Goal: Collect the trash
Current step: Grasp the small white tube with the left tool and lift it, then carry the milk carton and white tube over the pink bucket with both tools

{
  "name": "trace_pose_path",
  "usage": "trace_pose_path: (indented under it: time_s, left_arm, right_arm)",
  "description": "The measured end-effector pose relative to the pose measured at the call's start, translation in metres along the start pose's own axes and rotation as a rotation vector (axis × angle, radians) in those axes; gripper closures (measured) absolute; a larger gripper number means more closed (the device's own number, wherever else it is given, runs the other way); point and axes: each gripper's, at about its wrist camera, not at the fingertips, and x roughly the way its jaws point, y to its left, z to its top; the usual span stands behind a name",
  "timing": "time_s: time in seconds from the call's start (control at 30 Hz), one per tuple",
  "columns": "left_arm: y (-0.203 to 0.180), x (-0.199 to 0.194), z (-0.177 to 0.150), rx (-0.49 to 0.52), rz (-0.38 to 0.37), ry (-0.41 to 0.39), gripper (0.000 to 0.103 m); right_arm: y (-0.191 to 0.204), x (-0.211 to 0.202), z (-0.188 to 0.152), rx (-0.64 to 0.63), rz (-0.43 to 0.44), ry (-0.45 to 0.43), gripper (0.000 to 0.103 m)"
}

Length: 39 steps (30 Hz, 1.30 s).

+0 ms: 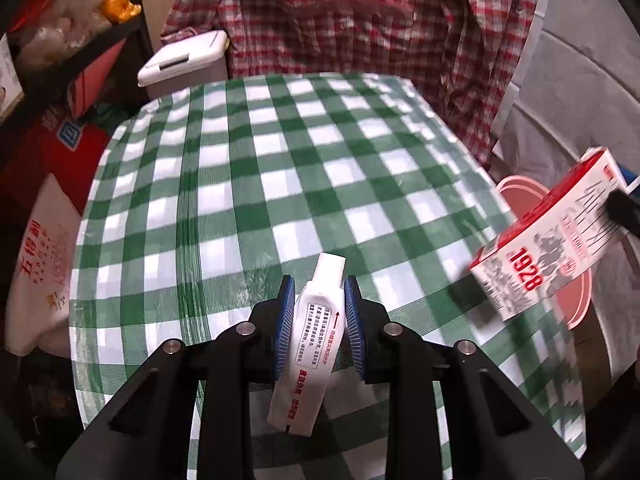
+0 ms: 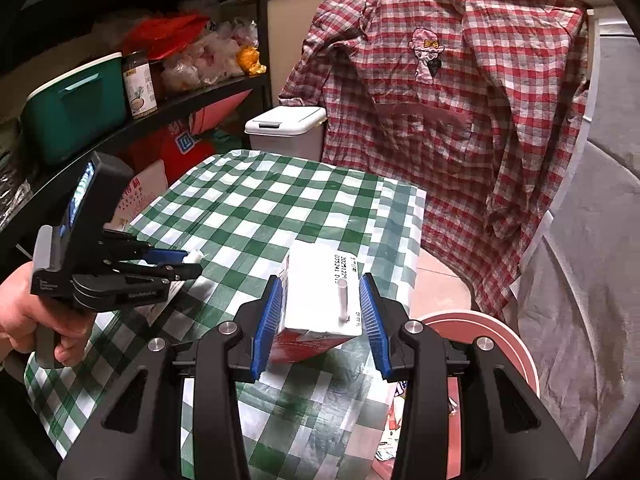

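Note:
My left gripper [image 1: 319,284] is shut on a white tube [image 1: 310,344] with red print, and its blue pads press on the tube's sides just above the green checked tablecloth [image 1: 280,160]. In the right wrist view the left gripper [image 2: 192,264] is at the left, held by a hand, with the tube's tip [image 2: 196,257] poking out. My right gripper [image 2: 322,284] is shut on a red and white milk carton [image 2: 320,300] marked 1928. The carton [image 1: 552,240] hangs tilted at the table's right edge, over a pink bin [image 1: 580,304] [image 2: 516,344].
A white lidded bin [image 2: 284,124] stands behind the table [image 2: 260,208]. A red plaid shirt [image 2: 440,120] hangs over a chair at the far side. A black shelf [image 2: 160,108] with boxes and bags fills the left; a grey cover [image 2: 592,240] lies at the right.

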Motion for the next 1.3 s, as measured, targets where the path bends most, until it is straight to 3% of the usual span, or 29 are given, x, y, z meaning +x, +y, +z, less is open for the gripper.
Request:
trace_pose_path:
  time_s: [0.6,1.3]
  left_arm:
    - [-0.037,-0.073,0.017,-0.045,-0.051,-0.173,0.078]
    - [-0.119,-0.107,0.033,-0.03,-0.109,-0.25,0.078]
  right_arm:
    - [-0.008,-0.044,0.003,-0.001,-0.064,-0.087,0.063]
    - [-0.072,-0.106,0.001,0.064,-0.254,-0.153,0.063]
